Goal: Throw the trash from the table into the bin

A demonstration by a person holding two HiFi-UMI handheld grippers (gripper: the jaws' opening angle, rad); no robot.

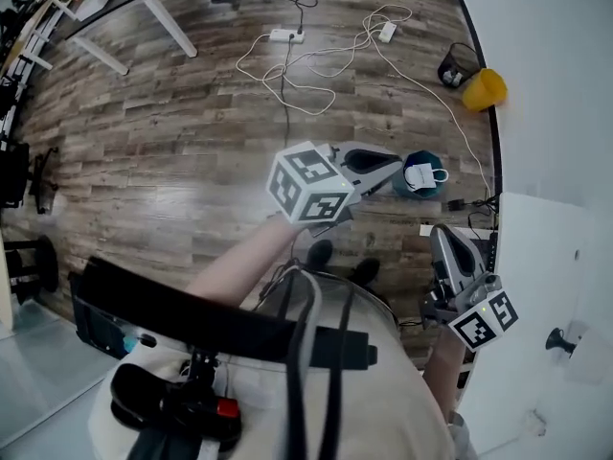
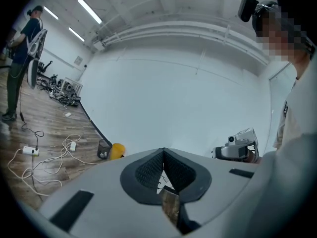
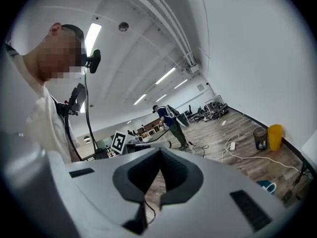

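While both are pinched shut with nothing between the jaws, the left gripper (image 1: pixel 397 165) reaches out over the floor (image 1: pixel 192 113), and the right gripper (image 1: pixel 441 234) is held nearer the person, beside it. The black bin (image 1: pixel 458 63) stands by the wall (image 1: pixel 546 65), touching a yellow container (image 1: pixel 484 89), well apart from both grippers and out beyond their tips. A teal bag (image 1: pixel 421 177) lies on the floor just past the left tips.

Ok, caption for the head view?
Shut, empty left gripper and right gripper above wood floor; yellow bin by the wall.
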